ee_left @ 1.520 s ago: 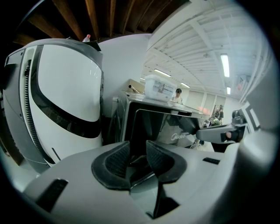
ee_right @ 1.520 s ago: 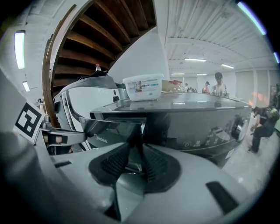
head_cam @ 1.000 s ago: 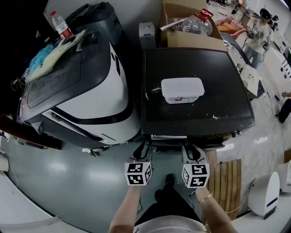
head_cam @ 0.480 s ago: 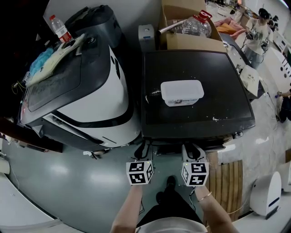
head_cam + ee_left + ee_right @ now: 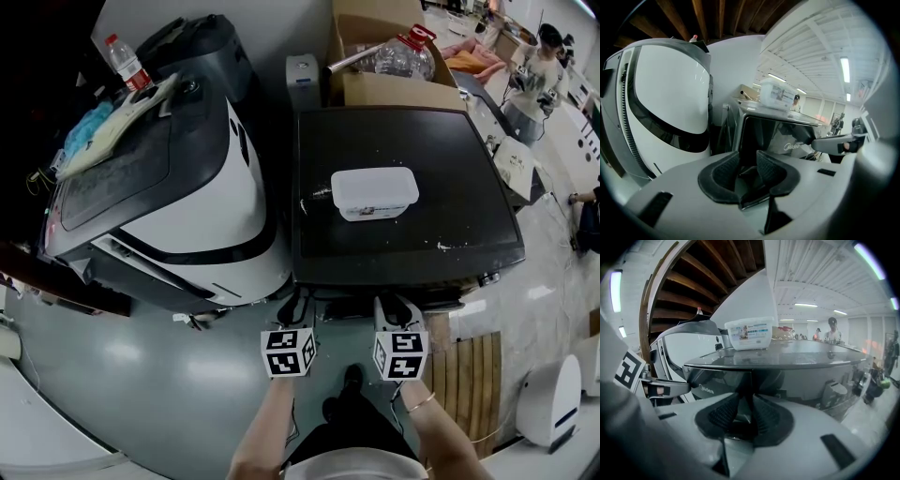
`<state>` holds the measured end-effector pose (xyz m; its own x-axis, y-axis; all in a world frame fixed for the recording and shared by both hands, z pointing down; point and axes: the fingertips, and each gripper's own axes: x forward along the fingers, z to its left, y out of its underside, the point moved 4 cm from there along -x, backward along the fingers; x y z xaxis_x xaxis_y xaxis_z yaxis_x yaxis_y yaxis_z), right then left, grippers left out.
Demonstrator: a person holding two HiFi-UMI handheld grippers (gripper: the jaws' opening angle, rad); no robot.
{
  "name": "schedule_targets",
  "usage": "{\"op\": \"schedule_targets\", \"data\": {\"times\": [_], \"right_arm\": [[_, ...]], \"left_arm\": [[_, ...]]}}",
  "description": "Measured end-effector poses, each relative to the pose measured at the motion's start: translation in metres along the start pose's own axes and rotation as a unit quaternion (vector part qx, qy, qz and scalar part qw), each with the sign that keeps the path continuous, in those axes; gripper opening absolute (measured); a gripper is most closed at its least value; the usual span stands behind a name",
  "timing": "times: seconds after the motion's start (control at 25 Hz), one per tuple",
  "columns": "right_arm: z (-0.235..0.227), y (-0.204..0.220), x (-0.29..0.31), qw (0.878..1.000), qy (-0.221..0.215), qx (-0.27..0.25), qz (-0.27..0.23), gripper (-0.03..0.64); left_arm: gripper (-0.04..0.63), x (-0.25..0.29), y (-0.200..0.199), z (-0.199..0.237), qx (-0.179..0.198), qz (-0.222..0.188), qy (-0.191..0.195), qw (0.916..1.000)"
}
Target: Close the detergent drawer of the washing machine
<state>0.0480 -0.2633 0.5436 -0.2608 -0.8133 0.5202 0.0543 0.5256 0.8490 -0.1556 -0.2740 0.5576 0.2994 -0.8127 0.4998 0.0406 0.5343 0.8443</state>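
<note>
The dark washing machine (image 5: 403, 141) stands straight ahead, with a white plastic box (image 5: 375, 192) on its top. Both grippers sit side by side at its front edge, under the overhang. My left gripper (image 5: 293, 302) points at the dark front panel (image 5: 759, 136). Its pads stand apart with nothing between them. My right gripper (image 5: 396, 302) faces the glossy front (image 5: 787, 380) with its tips very close together. Whether they touch is unclear. From the head view the drawer front is hidden under the lid.
A white and black appliance (image 5: 187, 187) stands close on the left with a bottle (image 5: 127, 56) and cloths on top. A cardboard box (image 5: 375, 56) sits behind the washer. On the right floor lie a wooden slat mat (image 5: 469, 375) and a white device (image 5: 553, 398).
The pale strip under the washer's front edge, seen a second ago, no longer shows. Both grippers stay nearly where they were.
</note>
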Motion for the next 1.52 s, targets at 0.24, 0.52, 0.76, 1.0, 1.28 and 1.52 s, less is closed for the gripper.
{"op": "schedule_targets", "data": {"times": [0.24,0.52,0.76,1.0,1.28,1.52], "right_arm": [[0.001,0.001,-0.006,1.000,-0.009,-0.010,0.004,0.104],[0.008,-0.010,-0.029,0.999,-0.019,-0.002,-0.026,0.104],[0.015,-0.016,-0.051,0.998,-0.031,0.002,-0.047,0.104],[0.019,-0.021,-0.075,0.997,-0.035,0.002,-0.071,0.089],[0.024,-0.026,-0.104,0.995,-0.036,-0.004,-0.094,0.075],[0.025,-0.025,-0.126,0.994,-0.032,-0.008,-0.105,0.064]], "left_arm": [[0.095,-0.004,-0.001,-0.001,0.011,0.008,0.001,0.9999],[0.095,-0.027,-0.005,-0.005,0.010,-0.008,-0.006,0.9999],[0.079,-0.053,-0.009,-0.008,0.025,-0.026,-0.010,0.9993],[0.058,-0.078,-0.012,-0.011,0.028,-0.046,-0.018,0.9984],[0.032,-0.109,-0.017,-0.015,0.034,-0.070,-0.024,0.9967],[0.023,-0.129,-0.017,-0.025,0.040,-0.084,-0.017,0.9955]]}}
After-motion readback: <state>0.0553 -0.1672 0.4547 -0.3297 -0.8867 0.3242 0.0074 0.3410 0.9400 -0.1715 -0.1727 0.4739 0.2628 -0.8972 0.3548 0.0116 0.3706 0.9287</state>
